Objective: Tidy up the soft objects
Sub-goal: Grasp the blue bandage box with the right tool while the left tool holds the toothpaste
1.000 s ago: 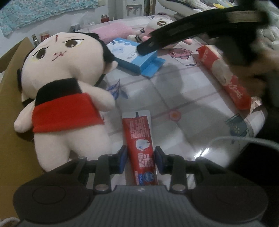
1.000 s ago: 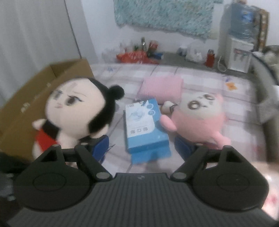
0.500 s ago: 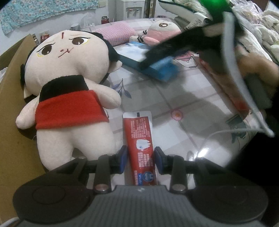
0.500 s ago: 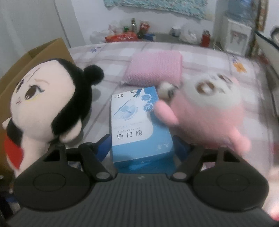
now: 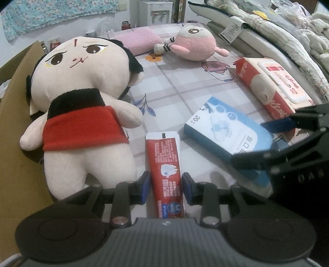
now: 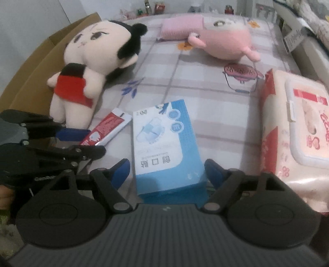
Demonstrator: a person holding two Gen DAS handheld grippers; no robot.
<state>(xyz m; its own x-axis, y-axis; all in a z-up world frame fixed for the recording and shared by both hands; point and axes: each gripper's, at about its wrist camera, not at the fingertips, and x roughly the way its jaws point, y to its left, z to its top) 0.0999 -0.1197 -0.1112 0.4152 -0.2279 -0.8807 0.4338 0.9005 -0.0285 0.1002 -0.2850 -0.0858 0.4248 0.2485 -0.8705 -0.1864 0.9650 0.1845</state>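
Left tongs [image 5: 164,185] clamp the toothpaste tube [image 5: 164,164] flat on the bed, right tongs [image 6: 168,172] have just been opening, straddling the blue box [image 6: 166,143] to shift it aside.

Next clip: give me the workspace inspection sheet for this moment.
Surface: checked sheet with cartoon prints.
Job's things: doll lying by the cardboard box; pink plush and pink pillow at the far end.
Clutter: toothpaste tube, blue box, wipes pack.
Grippers: left tongs shut on the tube; right tongs open around the blue box, having just widened.
Cables: nothing seen.
Surroundings: water dispenser, piled bedding.
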